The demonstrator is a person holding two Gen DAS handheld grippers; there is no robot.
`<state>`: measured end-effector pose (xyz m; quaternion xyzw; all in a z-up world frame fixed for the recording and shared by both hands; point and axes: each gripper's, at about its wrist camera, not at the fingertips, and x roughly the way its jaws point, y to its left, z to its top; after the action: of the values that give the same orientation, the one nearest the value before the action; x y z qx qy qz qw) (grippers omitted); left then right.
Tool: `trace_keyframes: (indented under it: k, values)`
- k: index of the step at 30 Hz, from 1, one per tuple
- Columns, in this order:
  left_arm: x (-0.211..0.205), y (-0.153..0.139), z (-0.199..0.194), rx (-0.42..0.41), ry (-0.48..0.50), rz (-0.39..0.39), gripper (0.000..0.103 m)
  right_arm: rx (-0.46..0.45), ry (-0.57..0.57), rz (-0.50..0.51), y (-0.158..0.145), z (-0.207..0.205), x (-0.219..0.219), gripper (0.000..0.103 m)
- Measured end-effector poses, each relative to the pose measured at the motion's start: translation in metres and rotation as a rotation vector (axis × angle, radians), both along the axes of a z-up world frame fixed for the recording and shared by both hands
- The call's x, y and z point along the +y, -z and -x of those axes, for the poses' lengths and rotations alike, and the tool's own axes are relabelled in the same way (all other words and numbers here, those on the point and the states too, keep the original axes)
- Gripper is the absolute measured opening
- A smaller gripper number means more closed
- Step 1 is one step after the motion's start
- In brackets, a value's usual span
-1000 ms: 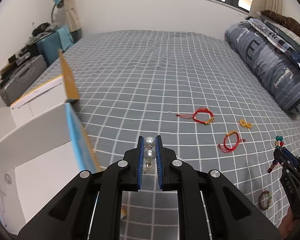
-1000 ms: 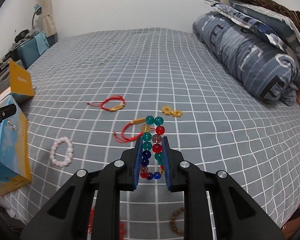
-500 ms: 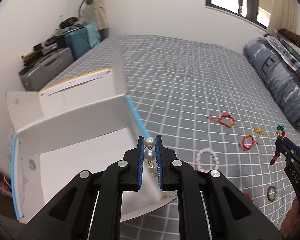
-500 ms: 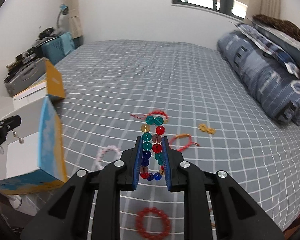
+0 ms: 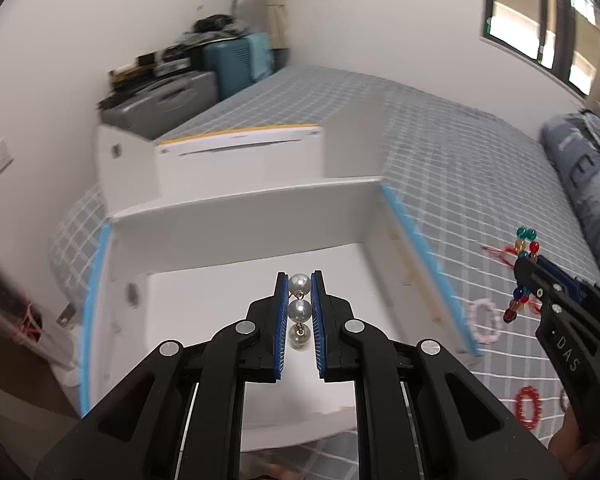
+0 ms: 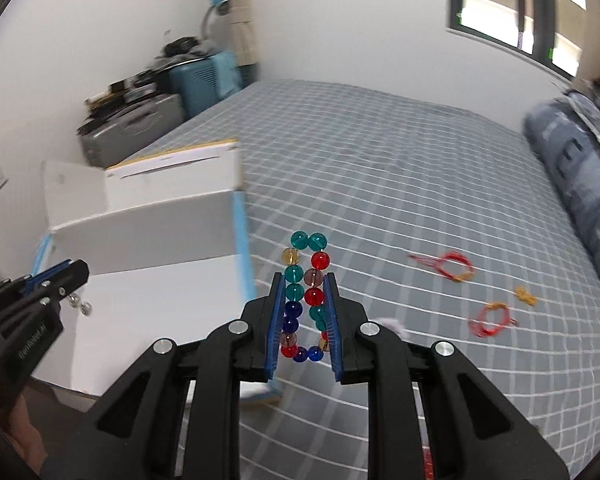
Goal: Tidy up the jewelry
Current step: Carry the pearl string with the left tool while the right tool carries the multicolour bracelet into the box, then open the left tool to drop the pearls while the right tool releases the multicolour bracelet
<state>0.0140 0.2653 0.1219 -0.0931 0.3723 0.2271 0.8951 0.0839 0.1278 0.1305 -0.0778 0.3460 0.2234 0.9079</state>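
Your left claw (image 5: 300, 294) is closed tight on a string of pearls (image 5: 299, 309): two pearls sit pinched between the blue pads, and a third hangs just below them in the gap. The claw is over the open white box (image 5: 236, 240), with the box's white floor straight under the pearls. The back wall stands ahead of the tips. The blue-edged right wall (image 5: 424, 264) runs close along your right side, and the left wall with its blue rim lies farther off, so you have more room to the left than to the right. Behind the box its raised lid (image 5: 236, 156) stands against the grey checked bed (image 5: 440, 152).

Your right claw (image 6: 305, 312) is clamped on a multicoloured bead bracelet (image 6: 304, 292), squeezed into a long loop; the teal beads at the top stick out past the fingertips. It is held above the bed, just right of the box's blue edge, near its corner. To its right the bedcover is open, with two red cord bracelets (image 6: 446, 262) and a small gold charm (image 6: 526, 296) lying well apart from the claw. A pink bead bracelet (image 5: 485, 320) and a red bead bracelet (image 5: 528, 406) lie on the bed just outside the box's right wall.
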Motion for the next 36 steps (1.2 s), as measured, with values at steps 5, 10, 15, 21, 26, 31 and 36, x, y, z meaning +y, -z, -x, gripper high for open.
trace_keyframes:
  k: [5, 10, 15, 21, 26, 31, 36]
  values:
    - [0.045, 0.010, 0.019, 0.023, -0.095, 0.009, 0.011, 0.018, -0.081, 0.018, 0.010, 0.005, 0.051, 0.018]
    - [0.082, 0.022, 0.031, 0.057, -0.171, 0.014, 0.011, 0.075, -0.125, 0.039, 0.031, 0.000, 0.090, 0.018]
    - [0.103, 0.040, 0.031, 0.115, -0.204, 0.032, 0.011, 0.118, -0.153, 0.091, 0.053, -0.012, 0.118, 0.018]
    - [0.117, 0.073, 0.019, 0.205, -0.188, 0.123, 0.011, 0.223, -0.159, 0.146, 0.081, -0.030, 0.132, 0.018]
    - [0.122, 0.091, 0.015, 0.261, -0.183, 0.173, 0.011, 0.276, -0.155, 0.184, 0.090, -0.034, 0.136, 0.013]
    - [0.123, 0.091, 0.017, 0.258, -0.186, 0.170, 0.011, 0.284, -0.153, 0.215, 0.096, -0.032, 0.139, 0.007]
    - [0.123, 0.091, 0.017, 0.265, -0.191, 0.168, 0.017, 0.292, -0.151, 0.209, 0.095, -0.033, 0.137, 0.011]
